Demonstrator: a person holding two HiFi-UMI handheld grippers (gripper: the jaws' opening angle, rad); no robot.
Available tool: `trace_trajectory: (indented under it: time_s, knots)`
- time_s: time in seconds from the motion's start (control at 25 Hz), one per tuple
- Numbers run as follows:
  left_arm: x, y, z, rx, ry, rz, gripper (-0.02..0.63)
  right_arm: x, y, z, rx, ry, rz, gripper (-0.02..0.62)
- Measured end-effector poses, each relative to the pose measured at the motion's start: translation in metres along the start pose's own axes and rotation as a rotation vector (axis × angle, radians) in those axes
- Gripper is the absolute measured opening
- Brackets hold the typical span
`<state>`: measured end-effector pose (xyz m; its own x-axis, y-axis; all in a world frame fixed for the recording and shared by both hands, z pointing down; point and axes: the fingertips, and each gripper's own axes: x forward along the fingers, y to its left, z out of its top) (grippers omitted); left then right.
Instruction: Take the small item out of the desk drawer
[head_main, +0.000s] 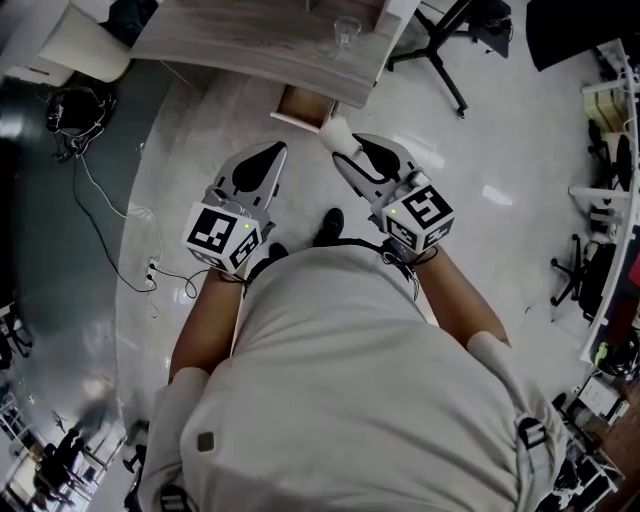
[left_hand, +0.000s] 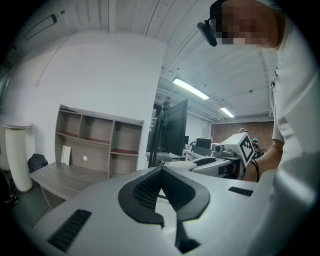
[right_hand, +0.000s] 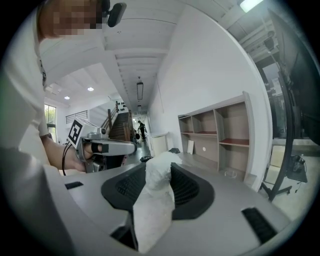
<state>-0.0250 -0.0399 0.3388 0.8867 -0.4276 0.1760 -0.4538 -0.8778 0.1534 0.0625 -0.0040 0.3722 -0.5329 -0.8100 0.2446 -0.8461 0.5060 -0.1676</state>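
While left hand-held gripper (left_hand: 159, 170) is hanging closed, empty, right hand-held gripper (right_hand: 159, 162) is clamping white crumpled wad (right_hand: 154, 202) near open drawer (head_main: 300, 106).

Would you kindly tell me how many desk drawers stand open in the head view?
1: an open drawer juts from under the desk, ahead of the right gripper, which grips a white wad. Others may be hidden beneath the top.

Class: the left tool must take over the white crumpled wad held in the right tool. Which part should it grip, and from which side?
Probably the free end of the white crumpled wad that pokes past the right tool's tips, coming from the left tool's side; the rest is pinched between the jaws.
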Motion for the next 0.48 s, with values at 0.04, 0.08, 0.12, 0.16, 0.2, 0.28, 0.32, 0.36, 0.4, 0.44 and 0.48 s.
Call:
trace_trajectory:
  time_s: [0.04, 0.08, 0.12, 0.16, 0.2, 0.28, 0.32, 0.36, 0.4, 0.44, 0.48]
  knots:
    - [-0.004, -0.001, 0.001, 0.004, -0.005, -0.006, 0.015, -0.001, 0.005, 0.0, -0.001, -0.003, -0.005, 0.164]
    - [-0.008, -0.002, 0.003, 0.007, -0.009, -0.013, 0.015, -0.001, 0.01, 0.0, -0.001, -0.006, -0.011, 0.164]
    - [-0.014, -0.003, 0.004, 0.01, -0.012, -0.02, 0.015, -0.001, 0.017, 0.0, -0.001, -0.008, -0.017, 0.164]
    - [-0.02, -0.005, 0.004, 0.014, -0.013, -0.029, 0.015, -0.001, 0.024, 0.0, -0.001, -0.01, -0.023, 0.164]
    - [-0.028, -0.006, 0.005, 0.018, -0.014, -0.037, 0.015, -0.001, 0.032, 0.0, -0.002, -0.011, -0.028, 0.164]
    - [-0.045, -0.006, 0.004, 0.025, -0.013, -0.051, 0.015, 0.002, 0.048, -0.001, -0.004, -0.011, -0.036, 0.164]
    - [-0.055, -0.005, 0.002, 0.026, -0.011, -0.056, 0.015, 0.004, 0.057, -0.002, -0.005, -0.011, -0.04, 0.164]
    - [-0.065, -0.004, 0.0, 0.026, -0.01, -0.061, 0.015, 0.005, 0.066, -0.002, -0.006, -0.012, -0.045, 0.164]
    - [-0.075, -0.003, -0.002, 0.026, -0.008, -0.065, 0.015, 0.006, 0.075, -0.003, -0.007, -0.014, -0.05, 0.164]
    - [-0.085, -0.002, -0.004, 0.026, -0.007, -0.069, 0.015, 0.007, 0.083, -0.004, -0.005, -0.017, -0.055, 0.164]
    - [-0.096, -0.001, -0.005, 0.026, -0.005, -0.072, 0.015, 0.008, 0.092, -0.005, 0.0, -0.019, -0.061, 0.164]
